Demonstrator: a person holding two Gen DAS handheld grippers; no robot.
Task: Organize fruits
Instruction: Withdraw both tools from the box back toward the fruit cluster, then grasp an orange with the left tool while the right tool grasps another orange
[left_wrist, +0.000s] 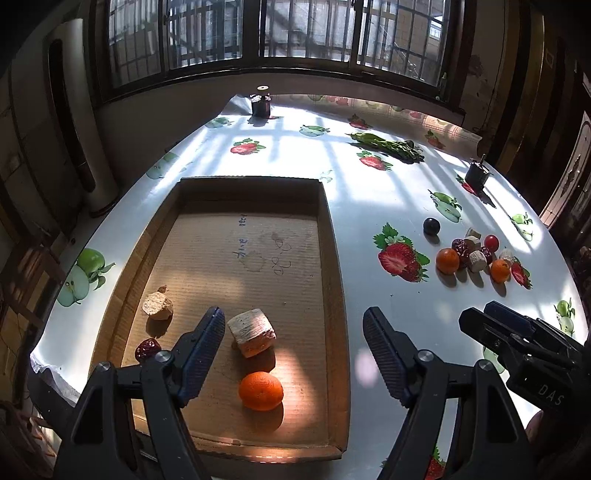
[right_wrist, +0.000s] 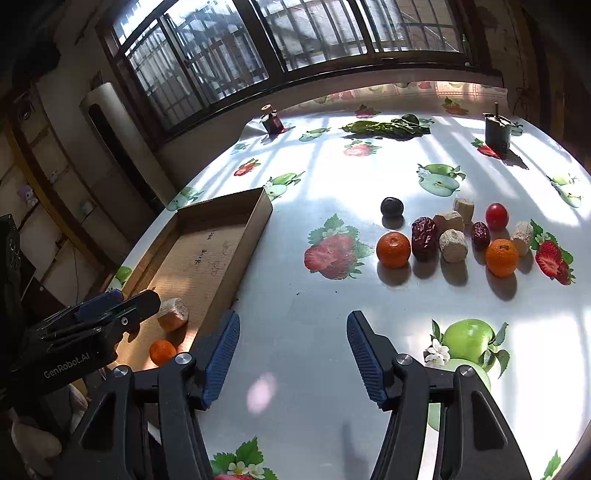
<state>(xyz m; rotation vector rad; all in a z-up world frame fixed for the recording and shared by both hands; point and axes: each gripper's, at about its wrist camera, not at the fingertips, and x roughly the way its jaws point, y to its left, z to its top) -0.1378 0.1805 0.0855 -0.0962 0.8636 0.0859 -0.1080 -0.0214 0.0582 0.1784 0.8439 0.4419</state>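
A shallow cardboard tray (left_wrist: 334, 258) (right_wrist: 258, 221) lies on the table. In it are an orange (left_wrist: 260, 390), two beige chunks (left_wrist: 252, 332) (left_wrist: 158, 305) and a red date (left_wrist: 147, 349). My left gripper (left_wrist: 294, 332) is open and empty above the tray's near right part. A loose pile sits on the table to the right: two oranges (right_wrist: 393, 249) (right_wrist: 501, 257), dates (right_wrist: 424, 233), beige chunks (right_wrist: 453, 245), a cherry tomato (right_wrist: 496, 216) and a dark plum (right_wrist: 391, 206). My right gripper (right_wrist: 293, 332) is open and empty over bare tablecloth, short of the pile.
The table wears a white fruit-print cloth (right_wrist: 314, 314). A bunch of green leaves (right_wrist: 388, 127) lies at the far side. A small dark jar (right_wrist: 272, 122) and a dark container (right_wrist: 498, 129) stand near the far edge. Windows and a white appliance (right_wrist: 118, 122) stand behind.
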